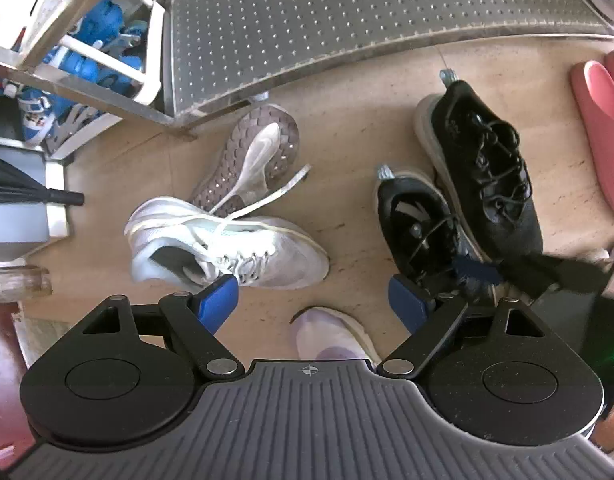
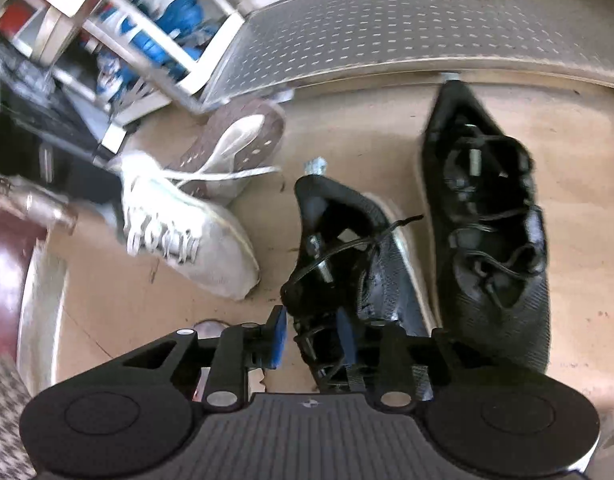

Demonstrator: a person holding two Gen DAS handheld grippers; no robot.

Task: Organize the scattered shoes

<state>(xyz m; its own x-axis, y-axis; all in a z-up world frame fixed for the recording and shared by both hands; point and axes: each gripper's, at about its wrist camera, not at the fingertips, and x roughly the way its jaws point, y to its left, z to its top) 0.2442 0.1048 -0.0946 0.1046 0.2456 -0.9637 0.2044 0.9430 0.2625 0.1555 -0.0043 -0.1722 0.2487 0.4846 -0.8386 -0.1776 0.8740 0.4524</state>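
Right gripper (image 2: 313, 332) has its fingers pinched on the tongue and laces of the nearer black shoe (image 2: 347, 248), probably to lift it; left gripper (image 1: 313, 304) hangs wide apart, holding nothing; other black shoe (image 2: 487, 224) sits alongside; white shoe (image 1: 227, 244) leans on its upturned mate (image 1: 251, 160), both on the floor below the metal shelf (image 1: 367, 20); loose laces could snag.

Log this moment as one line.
left gripper: open, hovering over floor | right gripper: closing around near black sneaker, contact unclear | white sneakers: scattered | metal rack: ahead
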